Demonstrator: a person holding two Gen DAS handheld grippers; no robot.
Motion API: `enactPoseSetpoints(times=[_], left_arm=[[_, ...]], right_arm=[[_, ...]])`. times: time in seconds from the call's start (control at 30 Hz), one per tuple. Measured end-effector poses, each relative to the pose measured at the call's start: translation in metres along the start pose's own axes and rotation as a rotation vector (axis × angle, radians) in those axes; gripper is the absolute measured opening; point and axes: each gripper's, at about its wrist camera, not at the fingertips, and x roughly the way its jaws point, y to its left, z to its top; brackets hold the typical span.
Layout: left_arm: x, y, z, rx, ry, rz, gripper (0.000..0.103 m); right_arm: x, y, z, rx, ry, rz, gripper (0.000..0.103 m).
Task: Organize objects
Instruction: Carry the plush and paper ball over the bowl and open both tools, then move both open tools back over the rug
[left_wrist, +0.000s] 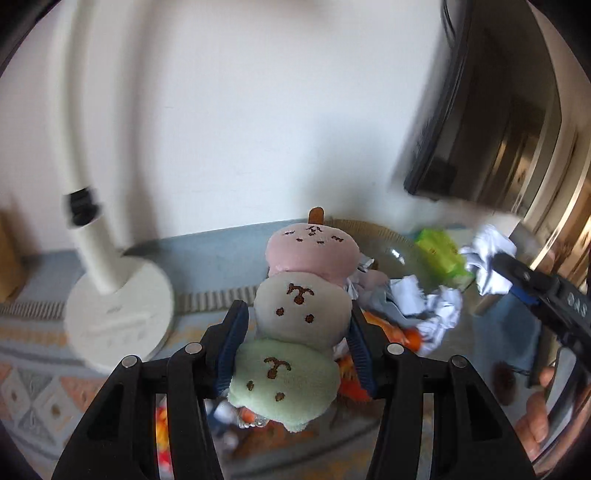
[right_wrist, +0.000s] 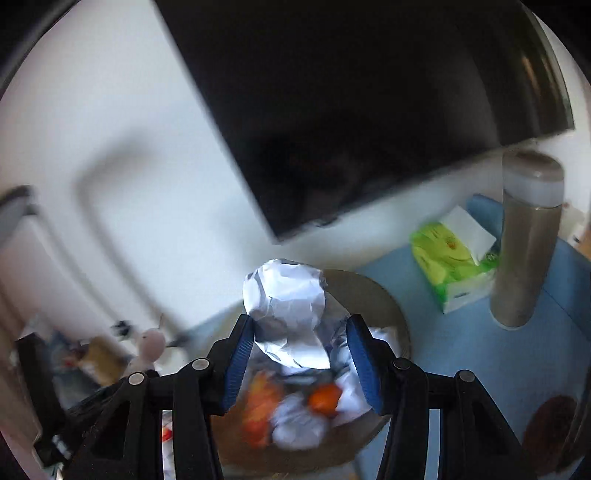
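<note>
The plush skewer toy (left_wrist: 299, 314) is clamped in the left claw (left_wrist: 295, 332), the crumpled paper ball (right_wrist: 291, 314) in the right claw (right_wrist: 301, 350), both lifted above the basket (right_wrist: 391, 306) (already holding paper and orange items); placing remains.

White wall (left_wrist: 229, 110); dark wall-mounted screen (right_wrist: 351, 110); white fan stand (left_wrist: 114, 314); patterned rug (left_wrist: 33, 387); blue tabletop (right_wrist: 480, 350).

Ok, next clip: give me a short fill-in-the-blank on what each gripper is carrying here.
1. The left gripper holds a plush skewer of ___ stacked balls.
2. The right gripper holds a crumpled ball of white ___.
3. The tissue box beside the steel bottle is mostly ___.

Missing words: three; paper; green
</note>
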Motion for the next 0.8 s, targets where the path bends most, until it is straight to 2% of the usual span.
enactPoseSetpoints(times=[0.07,0.1,0.13,0.2,0.27,0.43,0.5,0.6,0.63,0.7,0.73,0.8], left_arm=[[0.018,-0.011,0.005,0.031,-0.006,-0.032,0.058],[0.023,-0.012,0.007,0.024,-0.001,-0.055,0.070],[0.028,-0.013,0.009,0.005,0.016,-0.087,0.081],[0.027,-0.012,0.010,-0.009,0.013,-0.092,0.081],[0.012,-0.007,0.006,0.000,0.004,-0.093,0.081],[-0.058,0.018,-0.018,-0.034,-0.053,-0.093,0.081],[-0.094,0.032,-0.037,-0.037,-0.096,-0.054,0.082],[-0.142,0.054,-0.070,-0.035,-0.141,0.039,0.086],[-0.159,0.064,-0.088,-0.041,-0.158,0.107,0.091],[-0.170,0.082,-0.109,-0.060,-0.159,0.192,0.099],[-0.171,0.091,-0.123,-0.069,-0.148,0.223,0.100],[-0.159,0.111,-0.148,-0.061,-0.085,0.271,0.100]], right_arm=[[0.022,-0.006,0.007,0.024,0.020,-0.009,0.053],[0.033,-0.009,0.011,0.034,0.020,-0.012,0.057],[0.037,-0.012,0.016,0.033,0.024,-0.017,0.070],[0.041,-0.016,0.020,0.029,0.030,-0.042,0.070],[0.032,-0.018,0.017,0.024,0.030,0.003,0.070],[-0.020,-0.008,-0.005,-0.027,0.040,0.087,0.071],[-0.045,0.004,-0.019,-0.058,0.053,0.117,0.073],[-0.072,0.029,-0.049,-0.095,0.114,0.153,0.092],[-0.076,0.037,-0.062,-0.103,0.132,0.176,0.097],[-0.077,0.054,-0.096,-0.134,0.191,0.251,0.098],[-0.074,0.063,-0.115,-0.156,0.211,0.271,0.098],[-0.064,0.078,-0.154,-0.204,0.199,0.201,0.098]])
